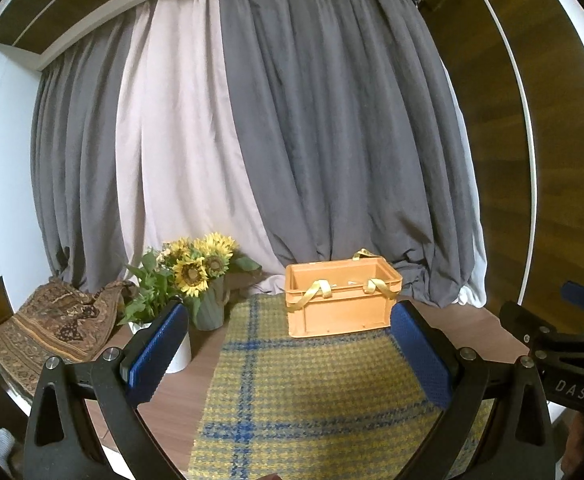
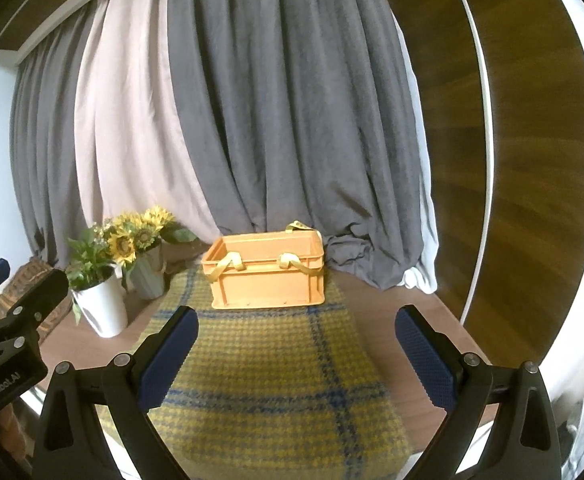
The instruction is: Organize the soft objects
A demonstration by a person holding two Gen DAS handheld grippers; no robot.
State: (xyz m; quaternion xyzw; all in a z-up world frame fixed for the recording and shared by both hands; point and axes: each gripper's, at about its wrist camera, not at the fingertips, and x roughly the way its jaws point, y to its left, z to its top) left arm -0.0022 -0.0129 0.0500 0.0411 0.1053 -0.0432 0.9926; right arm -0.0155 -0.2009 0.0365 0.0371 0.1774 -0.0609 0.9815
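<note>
From the left wrist, the left gripper is spread wide and holds nothing above the plaid cloth, with the orange crate at the cloth's far end, yellow ribbons draped over its rim. From the right wrist, the right gripper likewise gapes empty over the cloth, the crate toward the table's far edge beside the sunflowers.

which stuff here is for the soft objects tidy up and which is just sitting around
For the job:
- orange crate
- yellow ribbon draped over its rim
- yellow-blue plaid cloth
- left gripper, right gripper, both jaws open

Just lying about:
- sunflowers
- white pot
- patterned brown fabric
- curtains
</note>
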